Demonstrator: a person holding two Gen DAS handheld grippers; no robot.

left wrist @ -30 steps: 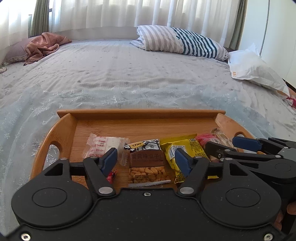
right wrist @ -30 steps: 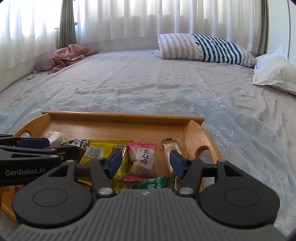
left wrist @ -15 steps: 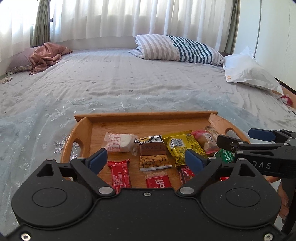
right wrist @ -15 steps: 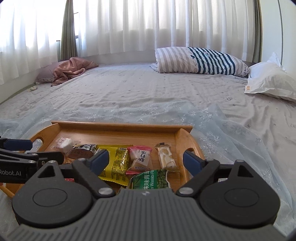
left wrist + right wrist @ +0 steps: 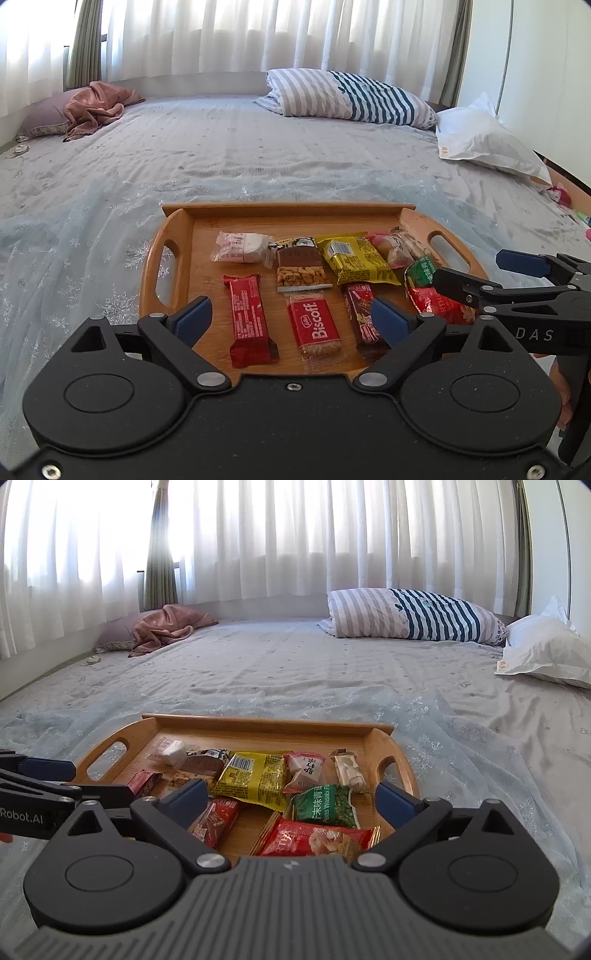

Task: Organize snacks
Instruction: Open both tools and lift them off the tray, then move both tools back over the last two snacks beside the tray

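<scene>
A wooden tray [image 5: 173,236] [image 5: 384,749] sits on the bed and holds several snack packs in two rows. Among them are a Biscoff pack [image 5: 314,328], a red bar [image 5: 249,317], a peanut pack [image 5: 301,269], a yellow pack [image 5: 354,258] [image 5: 255,779], a green wasabi-pea pack [image 5: 325,806] and a red pack [image 5: 317,840]. My left gripper [image 5: 291,319] is open and empty above the tray's near edge. My right gripper [image 5: 291,799] is open and empty above the tray's near right side. It also shows at the right of the left wrist view [image 5: 476,273].
The tray lies on a pale blue patterned bedspread [image 5: 258,158]. A striped pillow [image 5: 347,98], a white pillow [image 5: 484,140] and a pink blanket [image 5: 96,107] lie at the far side by the curtains.
Both grippers have pulled back and up from the tray and their jaws have opened wider. More of the tray's front row of snacks shows now.
</scene>
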